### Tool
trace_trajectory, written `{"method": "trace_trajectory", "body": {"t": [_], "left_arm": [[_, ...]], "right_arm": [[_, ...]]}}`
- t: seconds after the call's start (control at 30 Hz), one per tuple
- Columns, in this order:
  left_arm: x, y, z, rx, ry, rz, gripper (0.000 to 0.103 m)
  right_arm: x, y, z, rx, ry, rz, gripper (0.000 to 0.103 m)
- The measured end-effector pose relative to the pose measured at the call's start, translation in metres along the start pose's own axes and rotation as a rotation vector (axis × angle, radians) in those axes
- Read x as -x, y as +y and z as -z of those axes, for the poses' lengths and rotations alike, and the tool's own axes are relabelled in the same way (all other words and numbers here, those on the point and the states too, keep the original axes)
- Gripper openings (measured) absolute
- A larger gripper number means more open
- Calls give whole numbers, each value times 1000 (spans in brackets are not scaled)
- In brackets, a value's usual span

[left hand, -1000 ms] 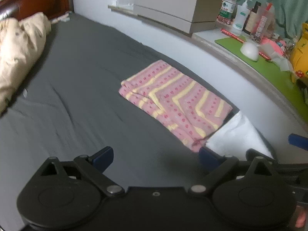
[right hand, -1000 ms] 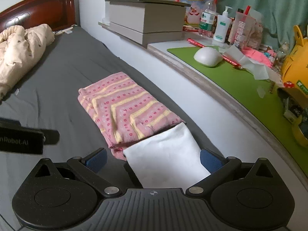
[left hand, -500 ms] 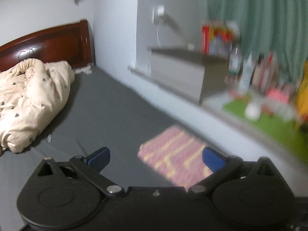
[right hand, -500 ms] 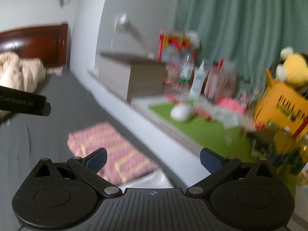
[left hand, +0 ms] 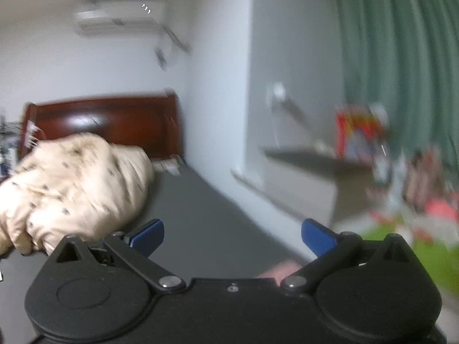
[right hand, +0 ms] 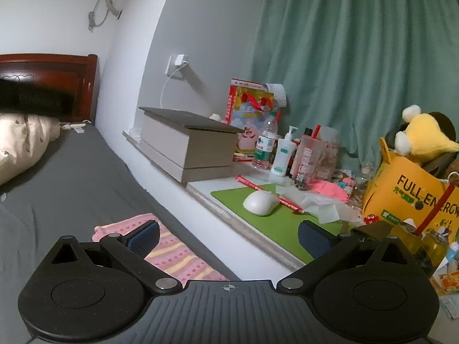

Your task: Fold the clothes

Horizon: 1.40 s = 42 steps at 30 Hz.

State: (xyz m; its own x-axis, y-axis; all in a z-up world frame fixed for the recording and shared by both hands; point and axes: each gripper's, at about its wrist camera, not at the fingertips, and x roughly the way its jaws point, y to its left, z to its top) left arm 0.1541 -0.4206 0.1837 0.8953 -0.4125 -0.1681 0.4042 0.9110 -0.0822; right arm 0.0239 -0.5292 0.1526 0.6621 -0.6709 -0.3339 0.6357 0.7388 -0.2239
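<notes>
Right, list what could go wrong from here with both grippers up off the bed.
1. Both the left gripper and the right gripper are open and empty, aimed across the room, so the pink striped cloth lies almost under their view; reaching down half blind might rumple the fold.
2. The right gripper is near the cluttered ledge; a sideways swing could knock the water bottle or lotion bottle.

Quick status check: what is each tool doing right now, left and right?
Left tool: open, nothing between its pads.
Right tool: open, holding nothing.
</notes>
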Motion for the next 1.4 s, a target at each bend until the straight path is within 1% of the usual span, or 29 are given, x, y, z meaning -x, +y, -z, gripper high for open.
{"method": "trace_trajectory", "body": {"t": [0.03, 0.07, 0.13, 0.2, 0.23, 0.27, 0.3, 0.37, 0.43, 0.47, 0.53, 0.57, 0.67, 0.77, 0.9, 1.03, 1.2, 1.3, 1.4], "left_arm": [[5, 4, 1, 15, -52, -1, 103], [5, 5, 0, 21, -67, -4, 103], [3, 5, -2, 26, -75, -14, 103], [-2, 1, 1, 35, -39, -13, 103], [-8, 0, 3, 41, 9, 9, 103], [-14, -1, 6, 40, 73, 45, 103], [-21, -2, 9, 29, 154, 87, 103], [-42, -6, 18, -6, 353, 173, 103], [-58, -12, 32, -44, 513, 231, 103], [-65, -17, 40, -80, 589, 240, 103], [-75, -26, 53, -162, 692, 245, 103], [-79, -28, 59, -191, 725, 242, 103], [-87, -34, 68, -256, 793, 233, 103], [-91, -40, 71, -293, 839, 238, 103], [-90, -39, 77, -293, 879, 240, 103], [-93, -44, 79, -308, 885, 222, 103], [-99, -43, 80, -291, 898, 208, 103], [-100, -43, 80, -298, 892, 199, 103], [-100, -41, 80, -293, 893, 190, 103]], "right_arm": [[-1, 2, -1, 4, 3, 0, 103], [-2, 3, -1, 6, -1, 1, 103], [-1, 7, -2, 6, -18, 6, 103], [-1, 12, -4, 7, -26, 3, 103], [-1, 13, -5, 4, -21, 0, 103], [-2, 15, -5, 2, -16, -4, 103], [-5, 16, -5, -1, -2, -10, 103], [-12, 17, -3, 2, 52, -2, 103], [-24, 15, 2, 2, 128, -8, 103], [-29, 14, 5, 2, 167, -14, 103], [-41, 12, 11, 3, 249, -30, 103], [-45, 10, 14, 0, 281, -34, 103], [-57, 5, 23, -8, 373, -63, 103], [-62, 3, 30, -26, 441, -80, 103], [-70, -1, 31, -58, 486, -97, 103], [-80, -3, 32, -85, 556, -135, 103], [-93, -4, 35, -70, 645, -134, 103], [-101, -6, 37, -95, 691, -147, 103], [-107, -9, 35, -130, 703, -153, 103]]}}
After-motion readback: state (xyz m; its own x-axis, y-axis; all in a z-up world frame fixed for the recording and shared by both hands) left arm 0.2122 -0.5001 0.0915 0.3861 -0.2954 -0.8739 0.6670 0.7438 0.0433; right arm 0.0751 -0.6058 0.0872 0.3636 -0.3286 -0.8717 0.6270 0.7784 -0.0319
